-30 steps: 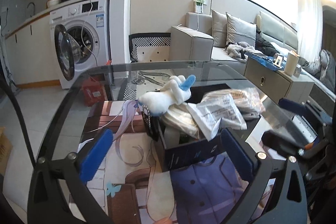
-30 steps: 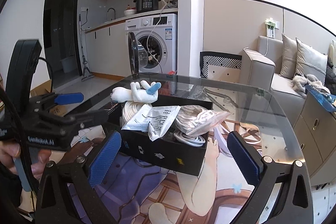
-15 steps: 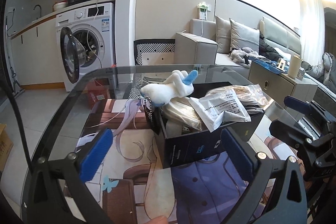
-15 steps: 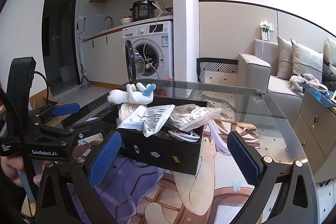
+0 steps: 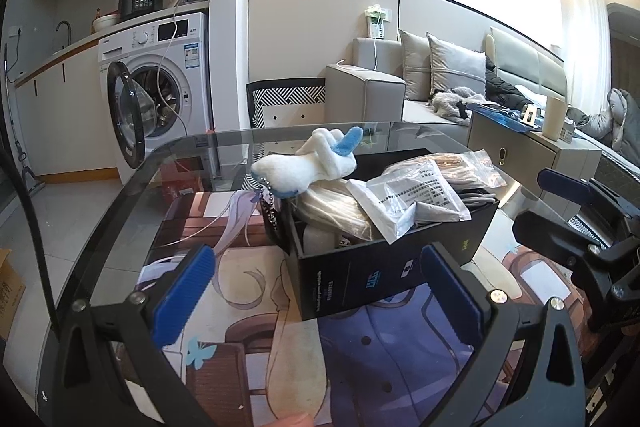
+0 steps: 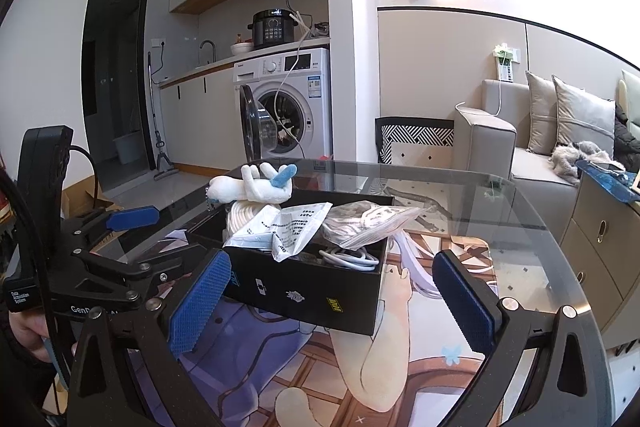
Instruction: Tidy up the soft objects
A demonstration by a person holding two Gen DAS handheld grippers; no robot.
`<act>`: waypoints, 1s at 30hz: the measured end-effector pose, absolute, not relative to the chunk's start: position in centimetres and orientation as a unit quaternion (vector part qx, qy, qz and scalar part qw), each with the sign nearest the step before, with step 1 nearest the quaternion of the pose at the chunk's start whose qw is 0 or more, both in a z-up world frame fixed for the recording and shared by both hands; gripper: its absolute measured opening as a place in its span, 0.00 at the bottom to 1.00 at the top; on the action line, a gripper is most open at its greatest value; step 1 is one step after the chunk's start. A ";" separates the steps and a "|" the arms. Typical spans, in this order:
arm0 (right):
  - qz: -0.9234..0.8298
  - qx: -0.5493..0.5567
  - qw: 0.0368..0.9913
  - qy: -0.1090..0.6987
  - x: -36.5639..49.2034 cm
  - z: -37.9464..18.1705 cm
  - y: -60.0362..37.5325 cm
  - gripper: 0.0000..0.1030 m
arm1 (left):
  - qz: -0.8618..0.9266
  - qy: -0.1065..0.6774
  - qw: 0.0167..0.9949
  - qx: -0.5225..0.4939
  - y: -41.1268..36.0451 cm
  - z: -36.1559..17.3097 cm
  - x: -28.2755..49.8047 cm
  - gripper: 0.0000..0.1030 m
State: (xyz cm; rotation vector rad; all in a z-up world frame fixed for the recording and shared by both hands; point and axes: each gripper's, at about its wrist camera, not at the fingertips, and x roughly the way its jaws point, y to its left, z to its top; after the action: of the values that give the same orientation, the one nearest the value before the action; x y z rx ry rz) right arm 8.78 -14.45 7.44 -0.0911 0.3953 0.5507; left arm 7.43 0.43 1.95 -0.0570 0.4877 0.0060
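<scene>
Both grippers hung short of the black box (image 5: 384, 267), and neither had anything in its grasp. I had them over the glass table (image 6: 500, 211), whose top took up the lower half of each frame with a printed mat (image 5: 248, 291) under it. The box sat mid-frame in both views, heaped with a coil of white cable (image 6: 240, 213), a printed white pouch (image 5: 400, 203) and a clear bag (image 6: 368, 223).

My left gripper (image 5: 316, 293) stood spread wide, its blue pads (image 5: 182, 293) low in the frame and the near wall of the box between them but further on. My right gripper (image 6: 334, 301) was equally spread and empty, with the box's corner just beyond its pads.

What mattered was the plush toy (image 5: 308, 167), white with a blue tip. It lay on its side across the far-left corner of the box, above centre in the left view and upper left of centre in the right view. Its long axis ran roughly crosswise to the left fingers, rounded end overhanging the rim to the left, blue tip pointing right. A bead chain (image 5: 269, 203) dangled from the overhanging end.

I judged the left gripper nearer and better lined up; it would need to go forward and up.
</scene>
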 end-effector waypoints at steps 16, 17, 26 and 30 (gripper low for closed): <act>0.270 -0.063 0.943 0.185 8.1 7.3 -14.0 1.00 | 0.013 0.234 0.970 -0.063 1.6 1.8 7.1 1.00; 0.271 -0.062 0.943 0.184 8.1 7.3 -14.0 1.00 | 0.013 0.233 0.970 -0.064 1.6 1.9 7.1 1.00; 0.269 -0.053 0.943 0.189 8.3 7.3 -14.2 1.00 | 0.018 0.230 0.971 -0.064 1.6 1.9 7.0 1.00; 0.270 -0.056 0.942 0.189 8.5 7.2 -14.2 1.00 | 0.019 0.230 0.971 -0.064 1.6 1.9 7.0 1.00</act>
State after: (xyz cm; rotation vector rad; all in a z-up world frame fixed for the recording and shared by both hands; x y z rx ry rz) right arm 8.49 -14.19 7.25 -0.1148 0.3862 0.5510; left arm 7.04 1.59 1.88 -0.1296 0.4655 0.0388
